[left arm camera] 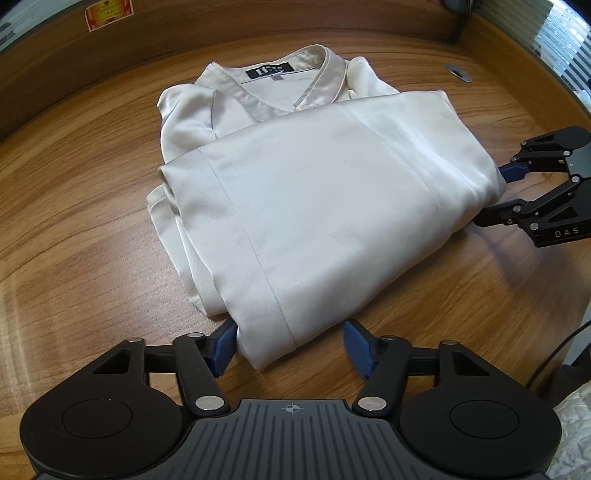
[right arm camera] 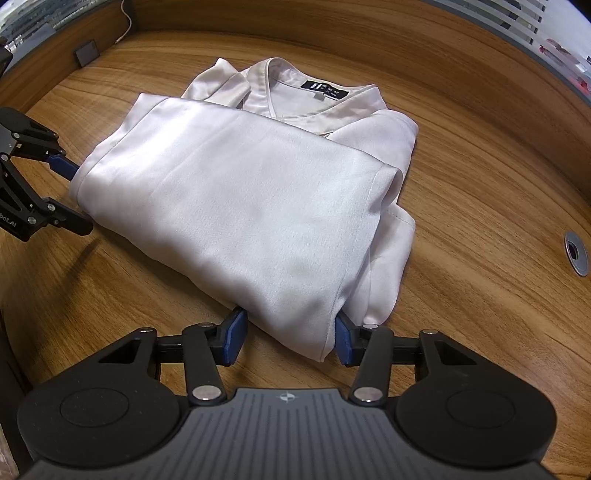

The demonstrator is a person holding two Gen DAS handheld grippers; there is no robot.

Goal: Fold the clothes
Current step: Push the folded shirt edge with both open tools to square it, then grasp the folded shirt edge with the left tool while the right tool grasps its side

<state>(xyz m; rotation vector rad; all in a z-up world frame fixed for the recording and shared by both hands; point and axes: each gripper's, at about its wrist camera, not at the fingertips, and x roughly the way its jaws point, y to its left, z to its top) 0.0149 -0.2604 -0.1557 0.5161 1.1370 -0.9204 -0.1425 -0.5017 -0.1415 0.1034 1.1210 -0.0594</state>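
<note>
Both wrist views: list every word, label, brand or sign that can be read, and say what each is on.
"DAS": on the right tool, on its black body in the left wrist view.
"bot.AI": on the left tool in the right wrist view; the start is cut off by the frame edge.
Black neck label inside the collar of the blouse: white logo and text, too small to read.
Red sticker on the desk's back panel: blurred, unreadable.

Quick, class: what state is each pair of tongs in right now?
Left tongs: open, astride a corner of the folded blouse, one pad clear.
Right tongs: around another corner; grip cannot be told.
</note>
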